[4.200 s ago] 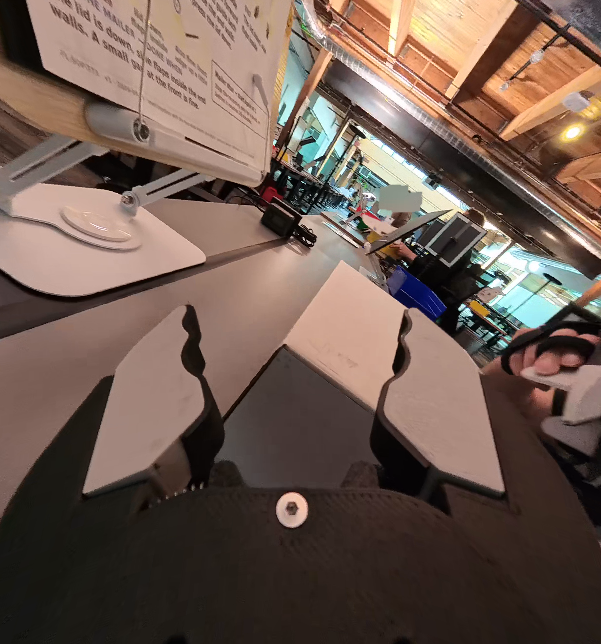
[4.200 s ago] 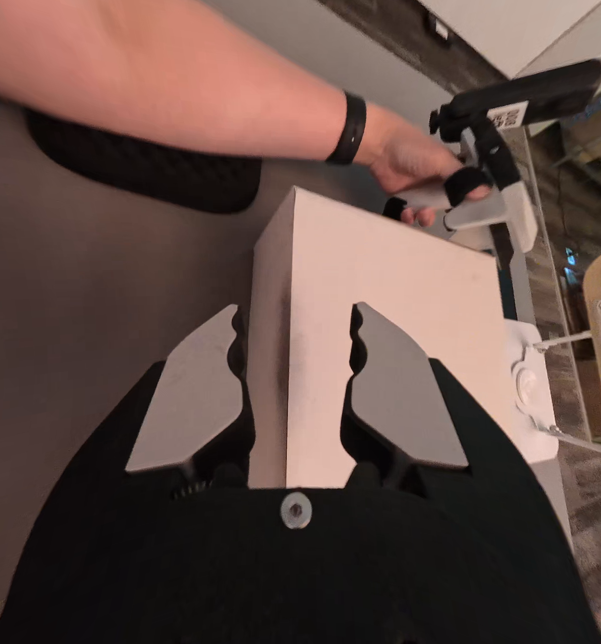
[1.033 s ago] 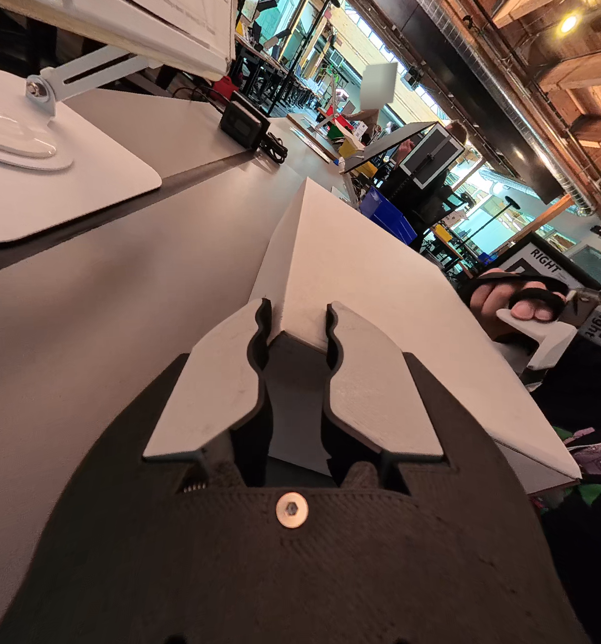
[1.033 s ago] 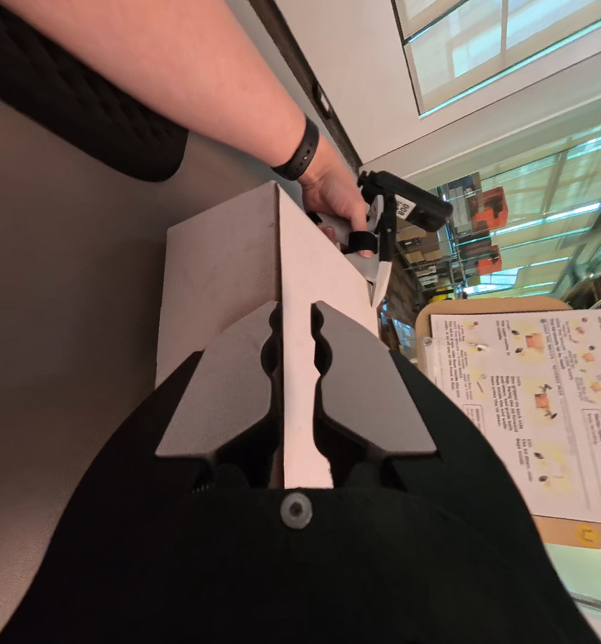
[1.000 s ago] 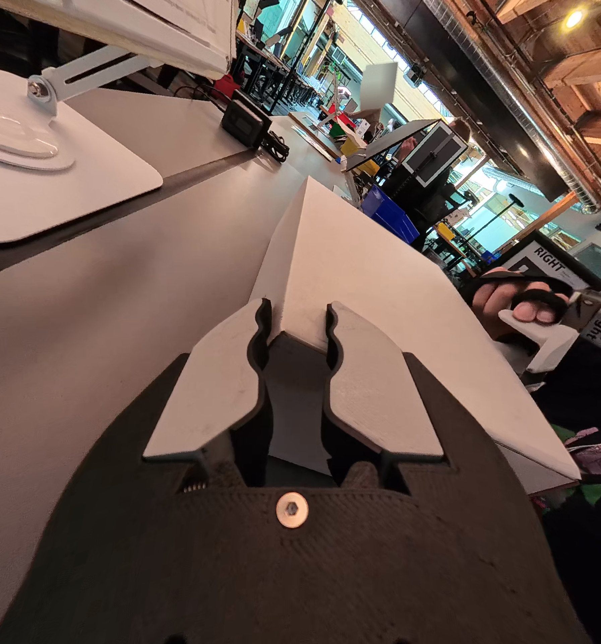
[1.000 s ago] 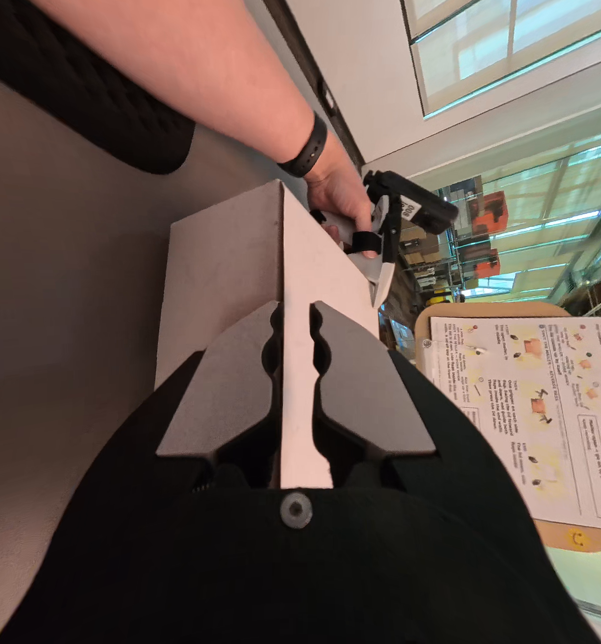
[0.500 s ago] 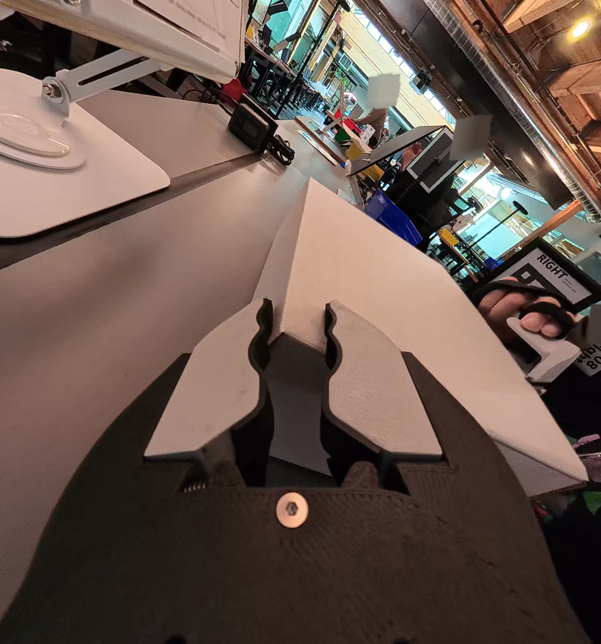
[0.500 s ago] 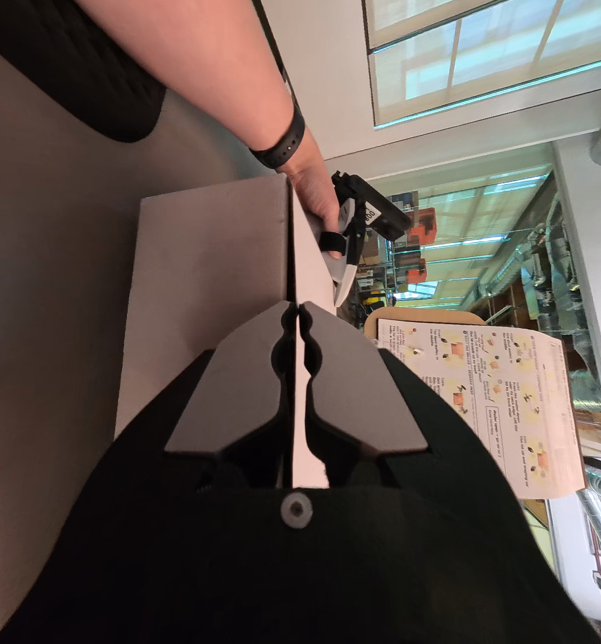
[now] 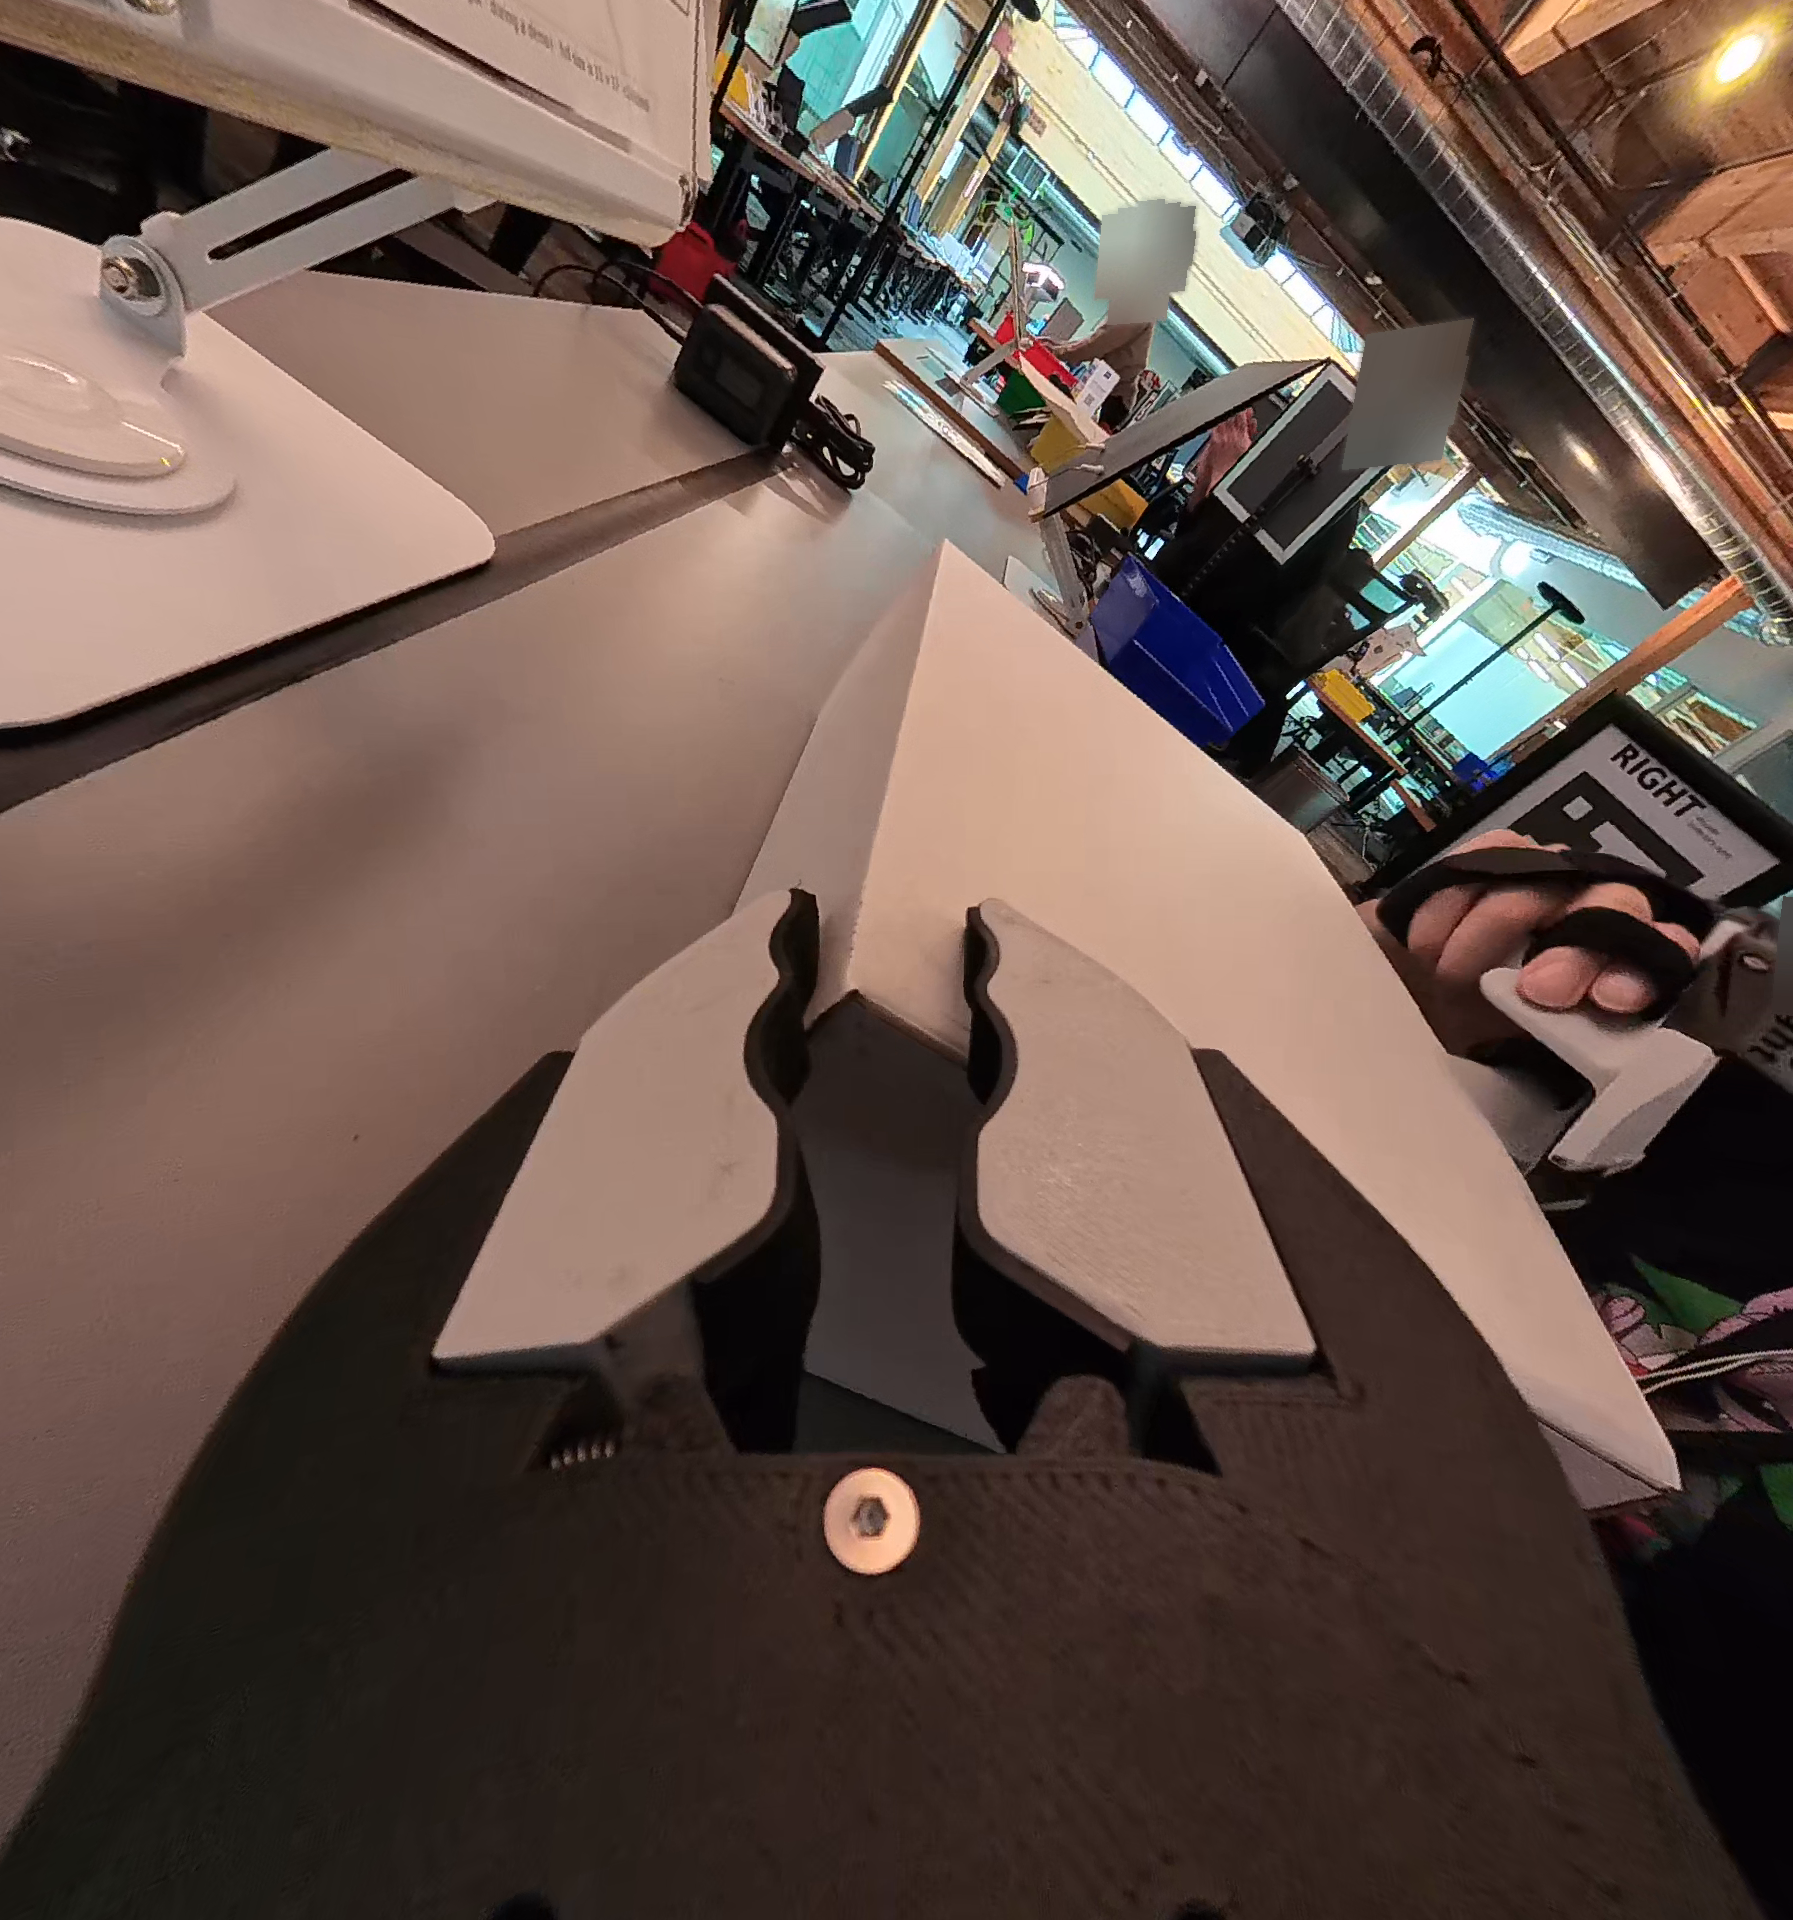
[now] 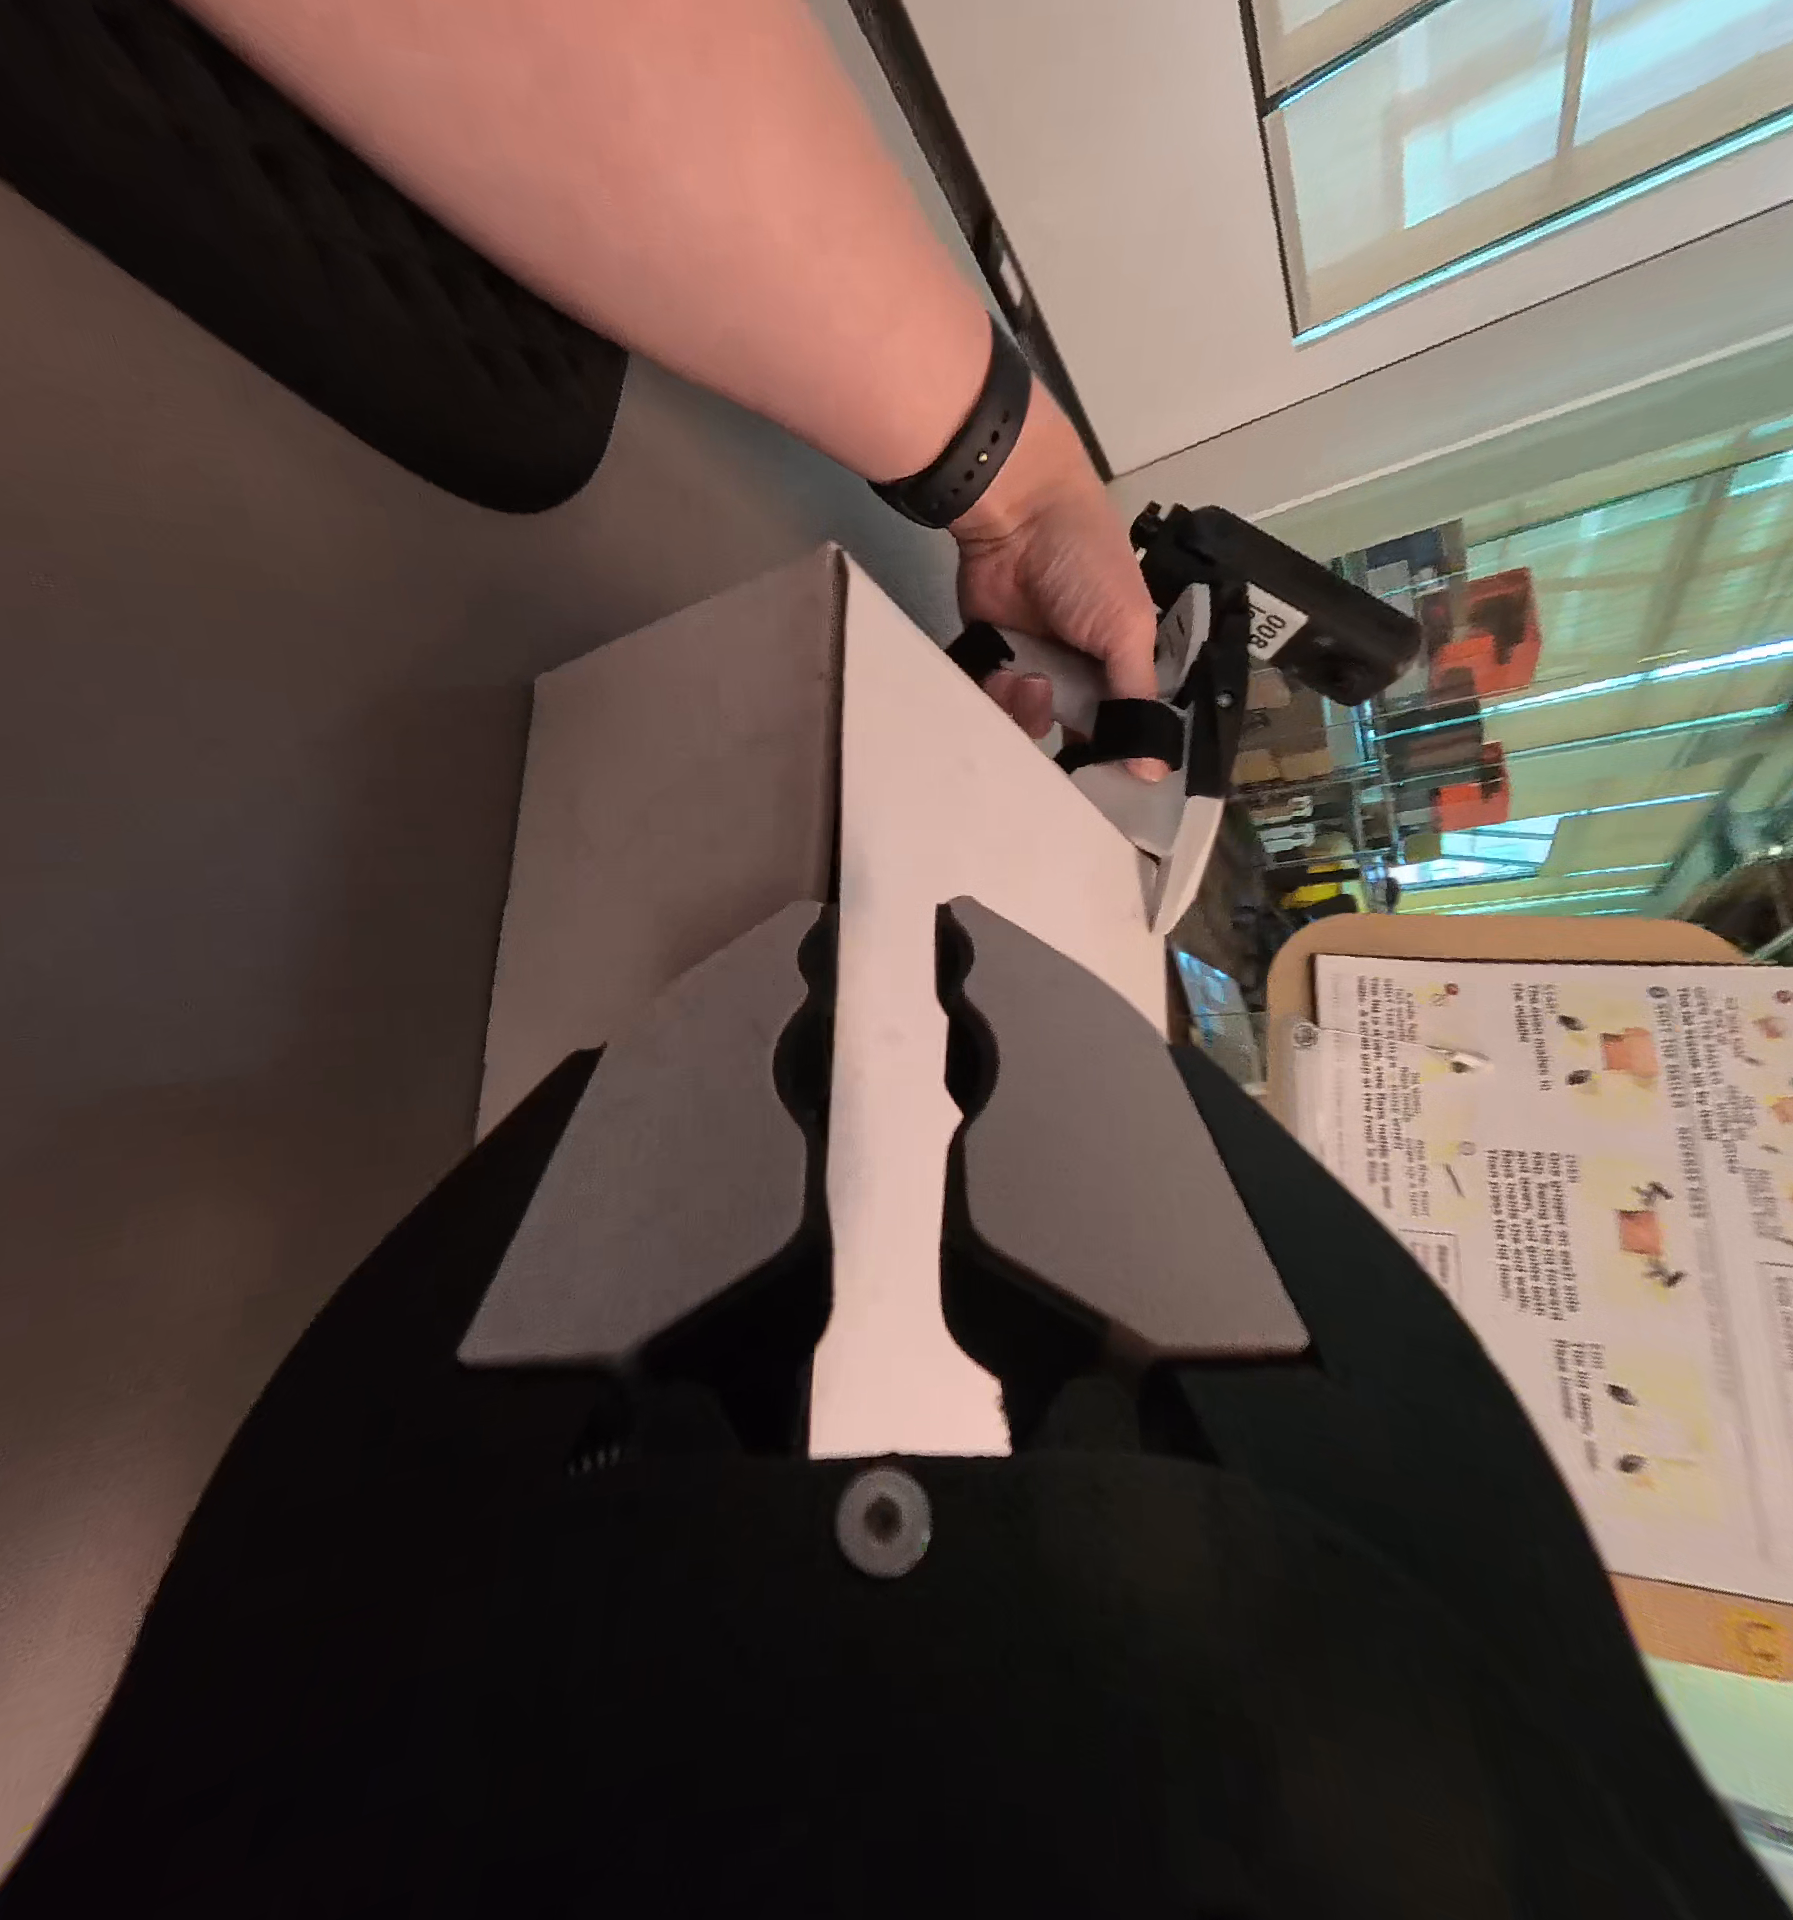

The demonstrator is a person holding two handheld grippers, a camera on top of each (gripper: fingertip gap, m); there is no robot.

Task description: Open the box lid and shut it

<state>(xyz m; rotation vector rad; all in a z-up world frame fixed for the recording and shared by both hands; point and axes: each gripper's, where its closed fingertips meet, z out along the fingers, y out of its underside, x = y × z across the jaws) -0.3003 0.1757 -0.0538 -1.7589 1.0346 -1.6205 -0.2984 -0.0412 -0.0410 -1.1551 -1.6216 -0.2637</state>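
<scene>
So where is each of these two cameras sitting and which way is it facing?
Left wrist view: sits on the left gripper, looking along its fingers across the white box toward a workshop hall; the right hand shows.
Right wrist view: sits on the right gripper, looking along the box lid toward windows; the left hand and forearm show.
Shared: the box, gripped from opposite ends, and the grey table.

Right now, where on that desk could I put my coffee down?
The bare grey desk between the white box and the white stand base is free. The box's ends are crowded by the left gripper and right gripper.
</scene>
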